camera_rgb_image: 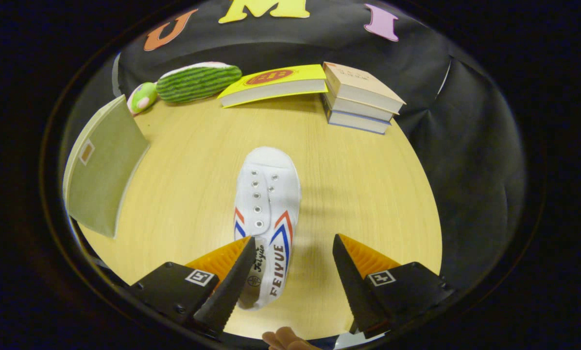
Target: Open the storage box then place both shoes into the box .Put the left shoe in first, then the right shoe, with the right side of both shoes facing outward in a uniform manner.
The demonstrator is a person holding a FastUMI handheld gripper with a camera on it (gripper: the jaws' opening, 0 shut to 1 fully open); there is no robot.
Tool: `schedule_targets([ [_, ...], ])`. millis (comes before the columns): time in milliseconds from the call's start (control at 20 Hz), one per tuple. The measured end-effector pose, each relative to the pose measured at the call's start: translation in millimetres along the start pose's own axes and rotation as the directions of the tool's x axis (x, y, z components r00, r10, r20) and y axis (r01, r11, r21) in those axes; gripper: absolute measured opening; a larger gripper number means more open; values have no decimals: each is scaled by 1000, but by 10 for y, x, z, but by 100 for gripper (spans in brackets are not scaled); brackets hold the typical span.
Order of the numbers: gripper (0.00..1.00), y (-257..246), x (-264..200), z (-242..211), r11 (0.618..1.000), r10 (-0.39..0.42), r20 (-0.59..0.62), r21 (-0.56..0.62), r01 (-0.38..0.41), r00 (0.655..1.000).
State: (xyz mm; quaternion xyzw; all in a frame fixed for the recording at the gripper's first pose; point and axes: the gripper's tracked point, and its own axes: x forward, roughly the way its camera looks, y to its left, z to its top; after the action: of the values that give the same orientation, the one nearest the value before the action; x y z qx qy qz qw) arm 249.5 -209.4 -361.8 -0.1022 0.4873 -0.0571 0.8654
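With your tongs spread apart above the white shoe's heel, you are lined up lengthwise to grip its collar.

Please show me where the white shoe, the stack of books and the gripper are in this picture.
white shoe [267, 194]: gripper view, on its laced upper, heel end between the open jaws.
stack of books [361, 85]: gripper view, cover of the top book.
gripper [293, 245]: gripper view, midway between its fingertips.

Shoe heel behind left finger; fingertips of a hand cut off.
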Motion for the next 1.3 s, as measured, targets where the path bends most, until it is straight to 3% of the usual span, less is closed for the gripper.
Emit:
schedule_targets([
  [100, 100, -93, 61, -28, 1000, -21, -24, -8, 21, 999],
  [250, 100, -11, 187, -180, 999, 27, -124, -27, -30, 992],
  [450, 90, 118, 219, -127, 998, 39, -160, -47, -47, 986],
  [500, 80, 220, 222, -129, 994, 74, -180, -71, -88, 981],
  [600, 33, 249, 160, -57, 994, 71, -191, -73, -86, 979],
  [650, 31, 226, 217, -119, 995, 65, -182, -62, -78, 981],
  [800, 7, 220, 189, -90, 989, 130, -165, 98, -115, 978],
  [900, 6, 236, 135, -80, 973, 180, -158, 173, -152, 971],
  [1150, 6, 211, -137, -9, 966, 156, -120, 224, -127, 980],
  [1300, 6, 319, -392, 41, 950, 197, -104, 268, -163, 975],
])
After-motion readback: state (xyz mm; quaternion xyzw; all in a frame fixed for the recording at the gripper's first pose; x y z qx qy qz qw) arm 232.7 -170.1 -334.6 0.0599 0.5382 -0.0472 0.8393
